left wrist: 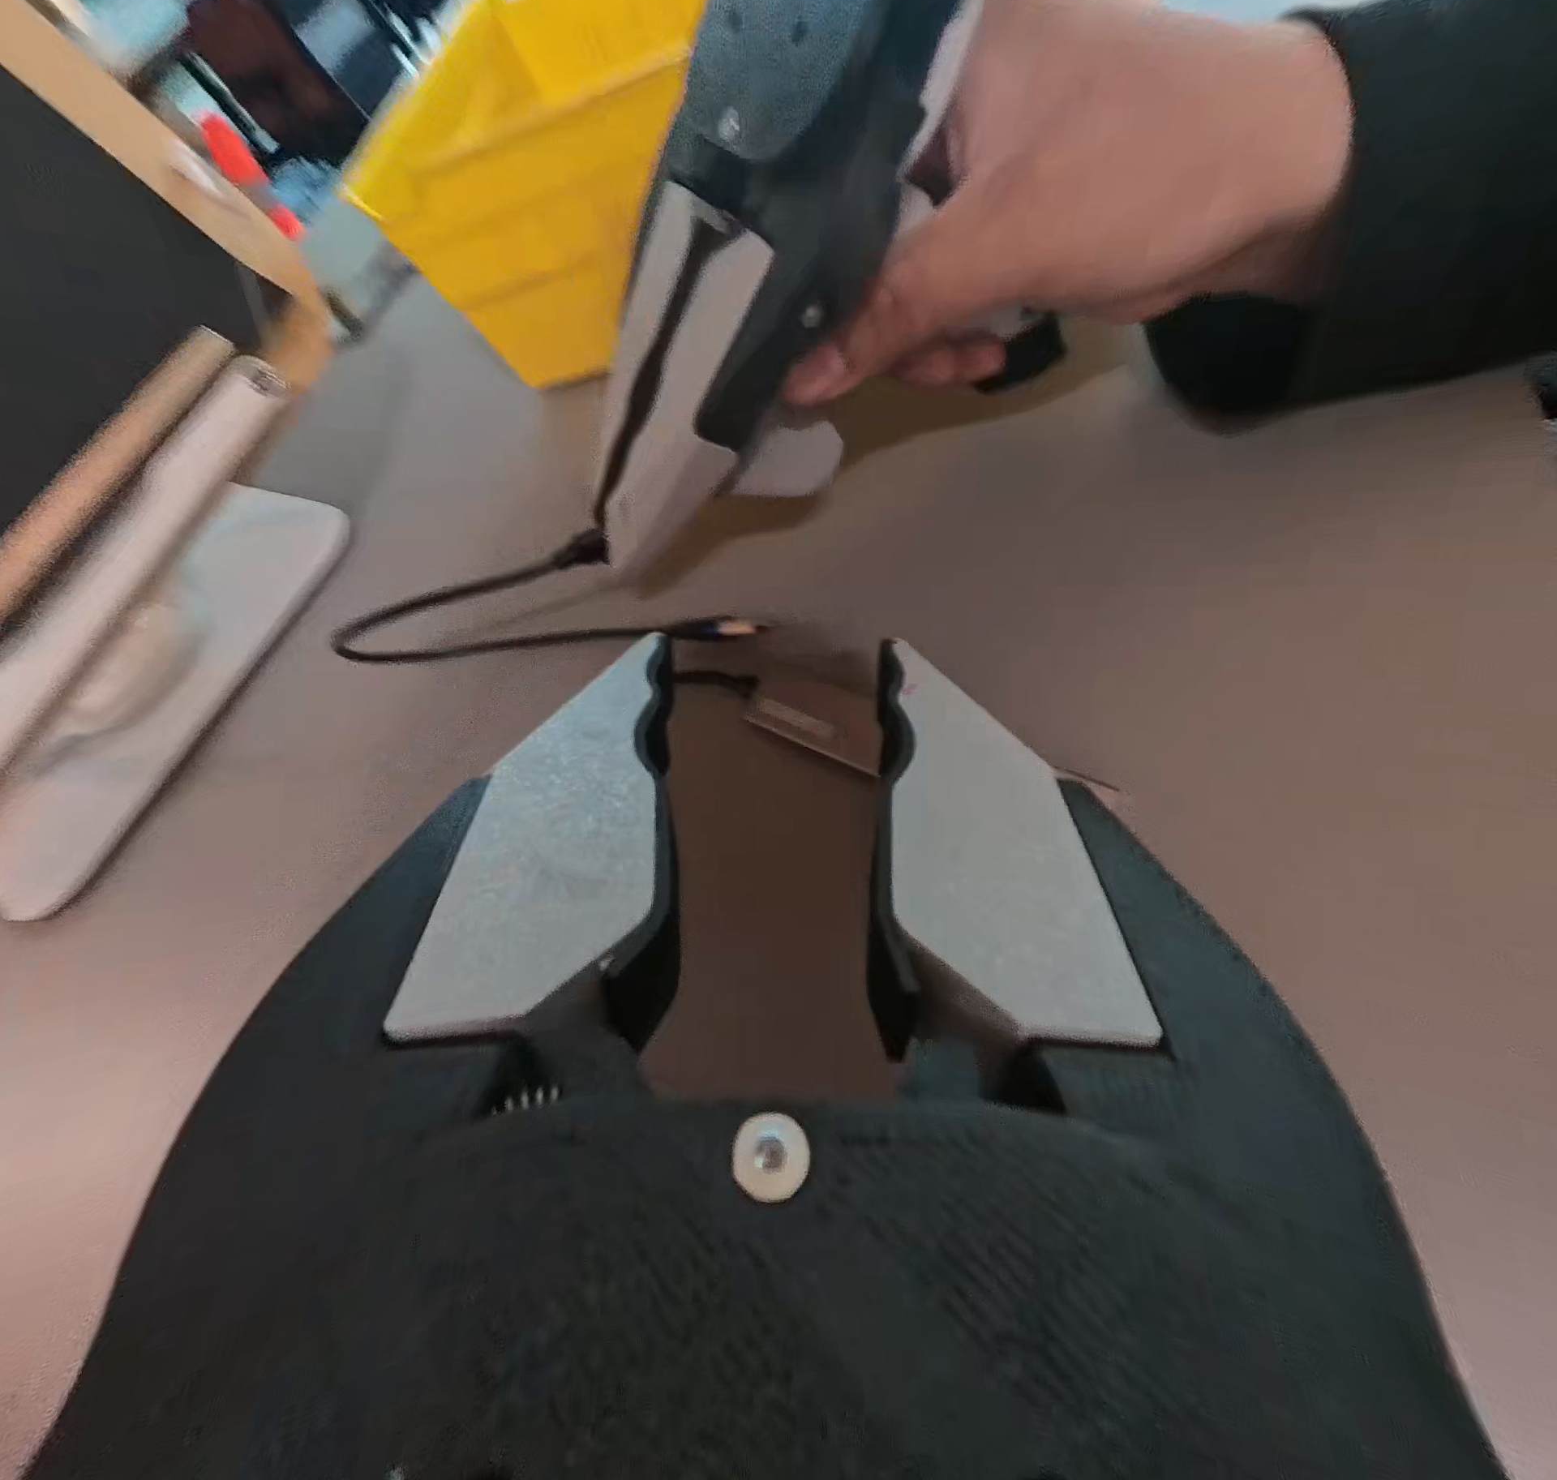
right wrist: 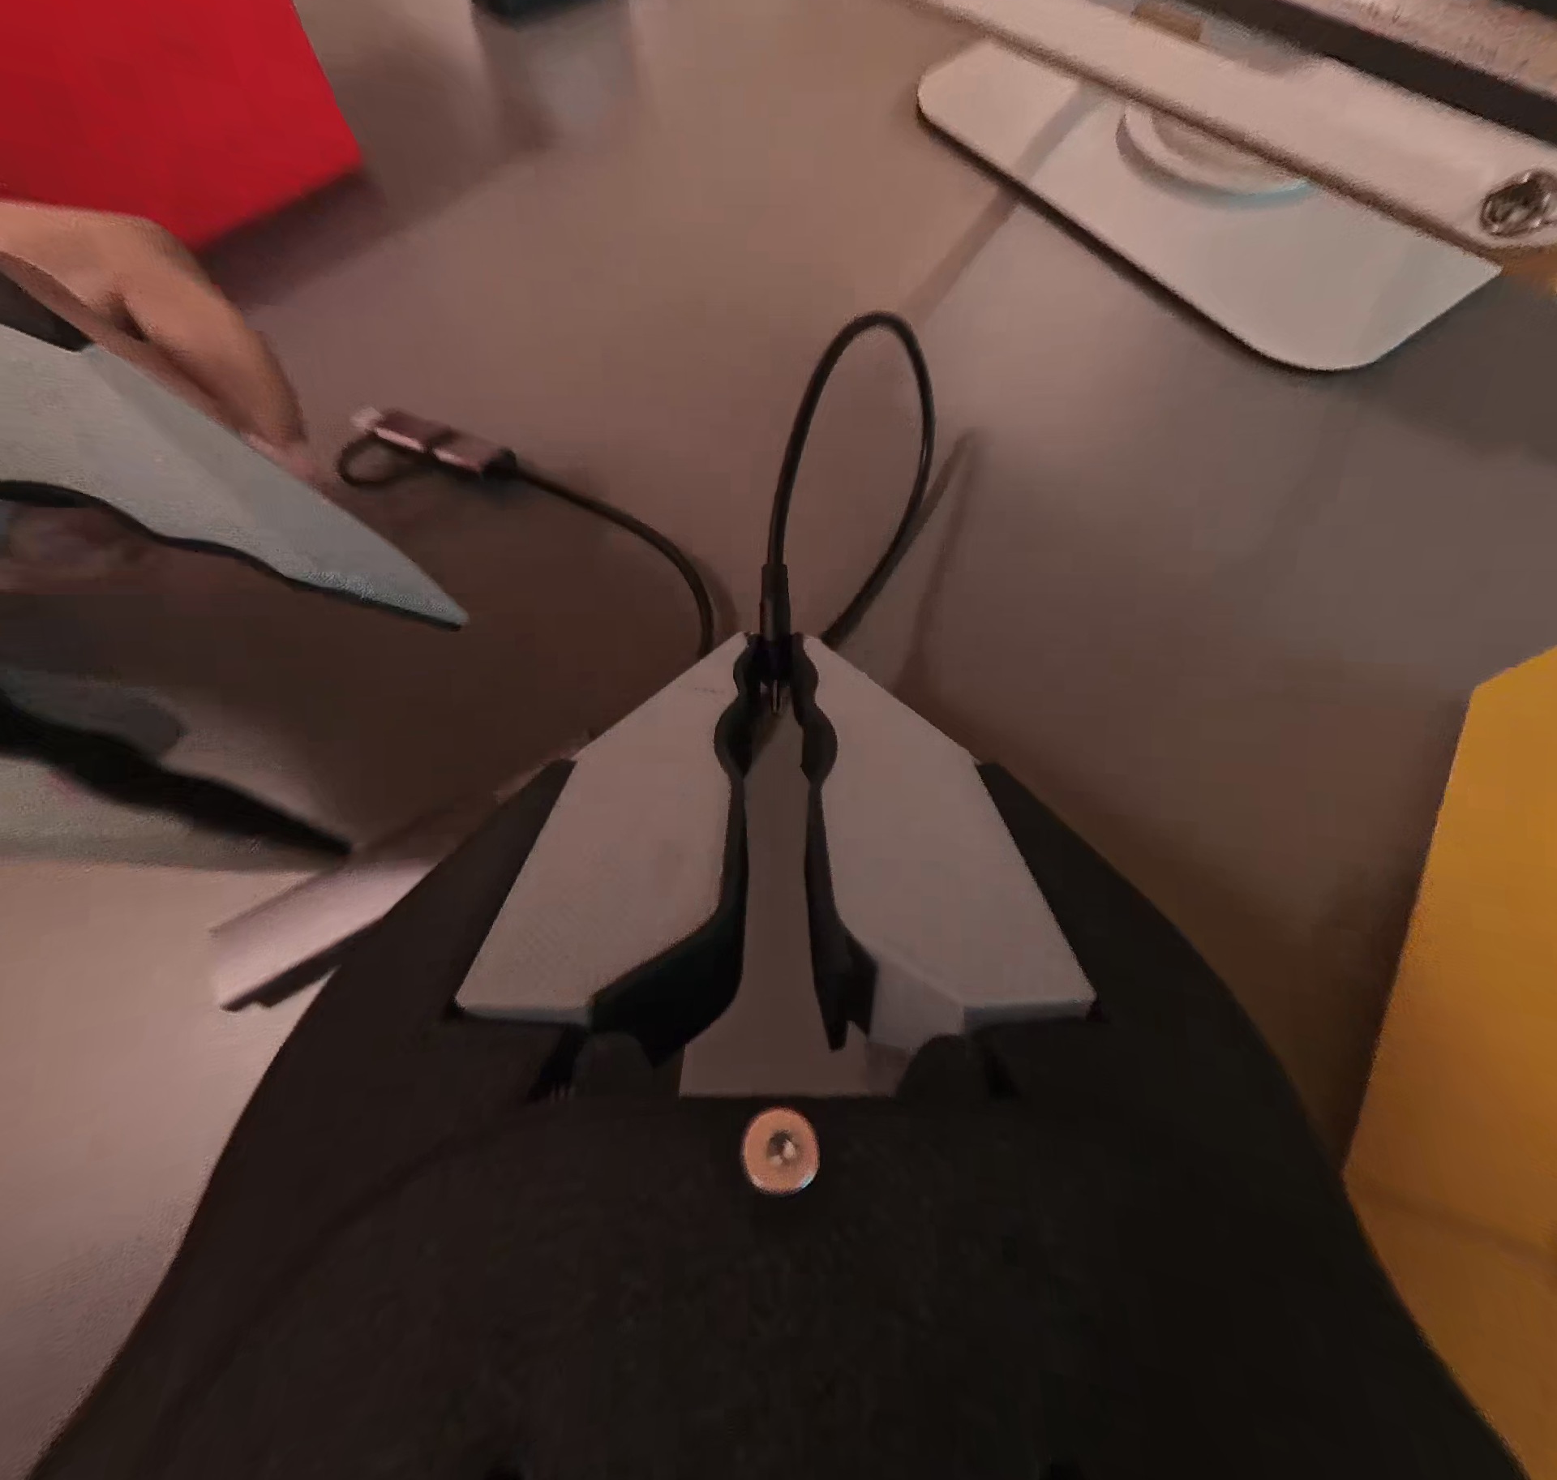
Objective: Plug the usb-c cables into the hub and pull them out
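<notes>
Right tool (right wrist: 768,664) pinching thin black cable (right wrist: 851,395) plug, left tool (left wrist: 775,673) spread apart, flat, seemingly metallic hub (left wrist: 805,719) blurred.

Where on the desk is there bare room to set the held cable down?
Bare desk lies right of the hub, and between monitor base and red box. Crowded between left gripper and right gripper, around the cable.

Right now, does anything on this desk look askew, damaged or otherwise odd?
Nothing stands out. The right claw is shut on a black cable plug, its cord looping freely; the hub lies flat on the desk, and the left claw is open.
</notes>
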Action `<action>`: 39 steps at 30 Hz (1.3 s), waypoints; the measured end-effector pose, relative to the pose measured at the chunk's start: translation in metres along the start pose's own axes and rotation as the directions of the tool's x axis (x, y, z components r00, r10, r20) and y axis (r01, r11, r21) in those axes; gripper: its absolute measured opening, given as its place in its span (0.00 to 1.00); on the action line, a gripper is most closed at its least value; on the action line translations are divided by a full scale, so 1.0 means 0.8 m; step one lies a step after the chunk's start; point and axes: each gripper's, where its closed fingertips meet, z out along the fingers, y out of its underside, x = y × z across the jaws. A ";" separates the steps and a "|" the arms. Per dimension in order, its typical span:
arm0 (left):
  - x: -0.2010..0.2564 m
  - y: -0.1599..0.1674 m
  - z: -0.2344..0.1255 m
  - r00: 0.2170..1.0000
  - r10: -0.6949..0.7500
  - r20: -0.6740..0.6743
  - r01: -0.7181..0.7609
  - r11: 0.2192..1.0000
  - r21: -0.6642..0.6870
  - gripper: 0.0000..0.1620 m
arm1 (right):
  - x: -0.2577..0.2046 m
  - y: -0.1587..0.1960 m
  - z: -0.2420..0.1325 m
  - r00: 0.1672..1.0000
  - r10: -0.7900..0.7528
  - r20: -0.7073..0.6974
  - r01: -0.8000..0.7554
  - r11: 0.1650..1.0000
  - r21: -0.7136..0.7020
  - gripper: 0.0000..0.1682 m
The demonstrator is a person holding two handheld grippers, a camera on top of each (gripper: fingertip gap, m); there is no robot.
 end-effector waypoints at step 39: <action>0.052 0.053 0.006 0.966 -0.061 -0.250 0.012 0.981 -0.195 0.20 | -0.108 0.053 -0.044 0.790 0.345 0.508 -0.289 0.939 -0.188 0.20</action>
